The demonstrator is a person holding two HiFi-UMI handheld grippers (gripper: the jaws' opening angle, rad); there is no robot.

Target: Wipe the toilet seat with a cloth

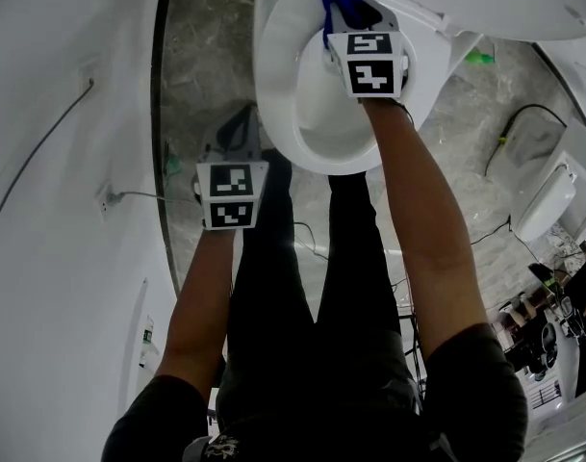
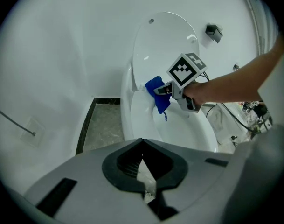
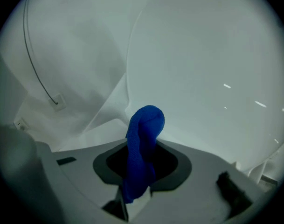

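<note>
Cloth (image 3: 142, 143) in right gripper (image 3: 135, 197) | seemingly on toilet seat (image 1: 273, 94) | left gripper (image 2: 146, 192) closed

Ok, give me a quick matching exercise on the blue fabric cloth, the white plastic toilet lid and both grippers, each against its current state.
Things:
1. blue fabric cloth
2. white plastic toilet lid
3. left gripper
4. right gripper

States:
A. shut and empty
B. raised upright
C. shut on something, held over the white toilet seat
D. pinched between jaws, bunched up

Pairs: 1-D, 2-B, 3-A, 4-C
</note>
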